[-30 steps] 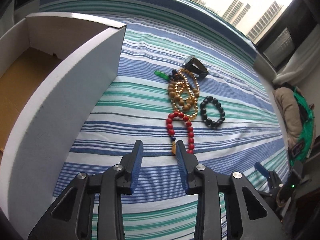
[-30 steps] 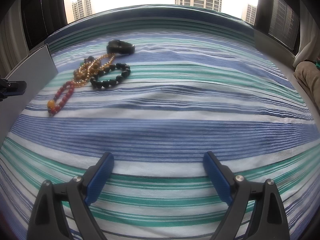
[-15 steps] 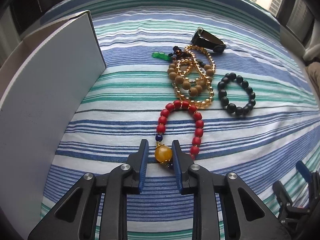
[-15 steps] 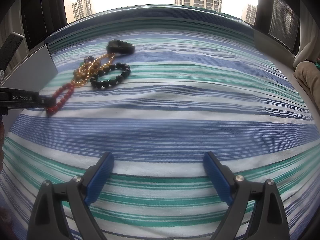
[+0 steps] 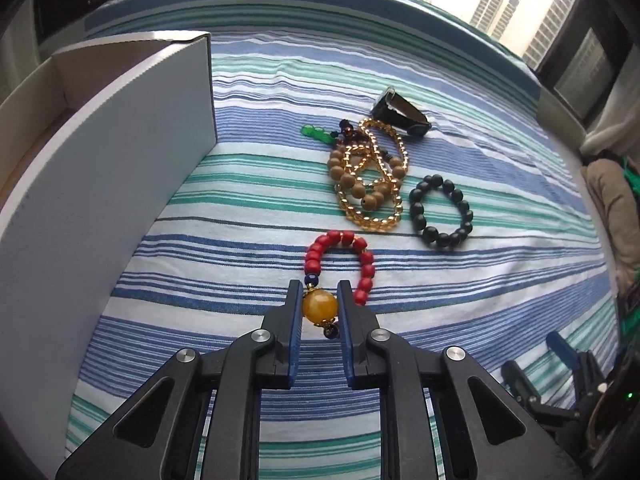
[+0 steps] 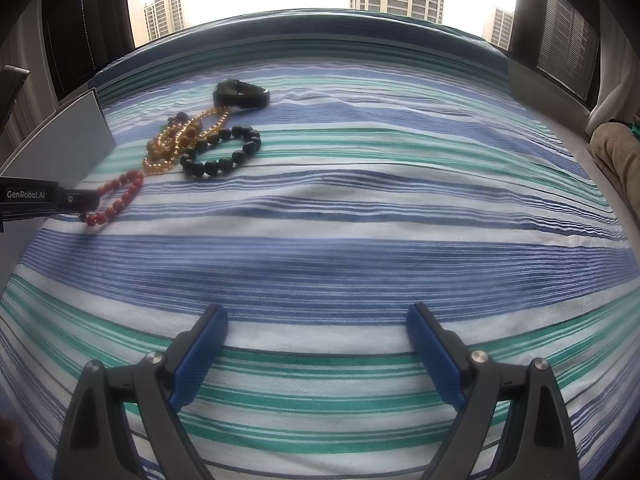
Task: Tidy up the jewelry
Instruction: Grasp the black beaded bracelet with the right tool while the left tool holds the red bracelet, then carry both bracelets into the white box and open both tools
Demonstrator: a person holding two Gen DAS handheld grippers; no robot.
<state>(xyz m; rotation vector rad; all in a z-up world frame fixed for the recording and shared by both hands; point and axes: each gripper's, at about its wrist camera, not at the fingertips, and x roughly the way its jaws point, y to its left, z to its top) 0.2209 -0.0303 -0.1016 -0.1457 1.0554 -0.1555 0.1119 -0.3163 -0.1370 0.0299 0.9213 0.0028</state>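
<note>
Fingers of the GenRobot.AI-marked left gripper (image 5: 319, 307) are closing onto the red bracelet (image 5: 339, 261).

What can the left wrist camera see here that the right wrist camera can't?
Only the left wrist view shows the big amber bead of the red bracelet, sitting between the closing jaws of the left gripper, and the open inside of the white box.

Only the right wrist view shows the right gripper open, with nothing but the striped sheet between its jaws.

Both show the red bracelet, the black bracelet, the tangle of gold and wooden beads, the black band, the box's outer wall and the sheet.
</note>
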